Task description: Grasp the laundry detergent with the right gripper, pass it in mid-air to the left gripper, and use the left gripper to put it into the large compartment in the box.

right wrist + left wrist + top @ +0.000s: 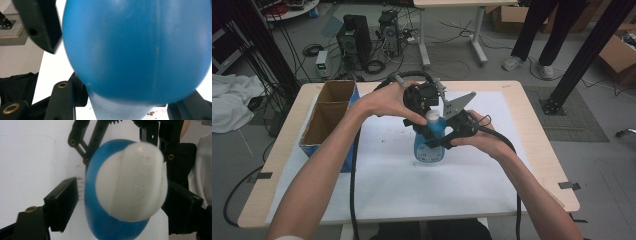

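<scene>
The blue bottle with a white cap stands mid-table on the white sheet. Smooth plastic, likely slippery and light, so it's best held at the body, where the right gripper clamps it; the left gripper straddles the cap, jaws parted (not yet pressing).

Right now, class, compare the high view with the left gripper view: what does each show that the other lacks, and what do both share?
High view alone: the cardboard box at the table's left edge, both forearms, and a person's legs beyond the table.

Left gripper view alone: the left gripper up close, its jaws either side of the white cap, a gap showing at one jaw.

Shared: the blue bottle, its cap, the white sheet beneath, and the right gripper at the bottle's body.
</scene>
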{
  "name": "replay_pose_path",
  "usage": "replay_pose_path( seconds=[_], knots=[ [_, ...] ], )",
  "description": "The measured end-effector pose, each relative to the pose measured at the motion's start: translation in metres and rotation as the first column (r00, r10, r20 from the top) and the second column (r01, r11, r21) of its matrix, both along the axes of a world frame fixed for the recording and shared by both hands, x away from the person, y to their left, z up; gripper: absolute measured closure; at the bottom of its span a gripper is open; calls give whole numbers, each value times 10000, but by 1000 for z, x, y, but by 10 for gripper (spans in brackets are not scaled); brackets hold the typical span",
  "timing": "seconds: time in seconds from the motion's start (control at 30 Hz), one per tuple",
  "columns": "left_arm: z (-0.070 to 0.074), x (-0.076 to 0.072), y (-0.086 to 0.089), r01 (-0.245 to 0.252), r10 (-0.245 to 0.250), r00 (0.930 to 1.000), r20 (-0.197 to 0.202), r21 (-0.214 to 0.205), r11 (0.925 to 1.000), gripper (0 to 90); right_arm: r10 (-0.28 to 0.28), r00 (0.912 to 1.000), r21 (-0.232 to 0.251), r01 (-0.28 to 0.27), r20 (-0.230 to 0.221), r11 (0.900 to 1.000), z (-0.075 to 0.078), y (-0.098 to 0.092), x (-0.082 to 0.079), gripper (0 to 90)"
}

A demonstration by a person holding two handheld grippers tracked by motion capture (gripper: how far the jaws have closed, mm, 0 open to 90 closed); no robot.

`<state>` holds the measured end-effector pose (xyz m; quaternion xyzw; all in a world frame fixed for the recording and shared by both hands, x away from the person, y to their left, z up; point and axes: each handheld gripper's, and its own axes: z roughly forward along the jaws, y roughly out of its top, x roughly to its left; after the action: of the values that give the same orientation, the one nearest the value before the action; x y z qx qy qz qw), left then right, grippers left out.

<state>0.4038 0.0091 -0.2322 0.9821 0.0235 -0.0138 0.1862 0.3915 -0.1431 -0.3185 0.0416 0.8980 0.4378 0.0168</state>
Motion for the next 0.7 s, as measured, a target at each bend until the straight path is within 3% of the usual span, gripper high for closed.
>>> replay_pose_path(
  seconds=[0.7],
  knots=[
    [-2,-3,-2,192,-193,9997,122,86,9998,314,-26,10000,57,27,-40,10000,-1,-1,-1,457]
  ],
)
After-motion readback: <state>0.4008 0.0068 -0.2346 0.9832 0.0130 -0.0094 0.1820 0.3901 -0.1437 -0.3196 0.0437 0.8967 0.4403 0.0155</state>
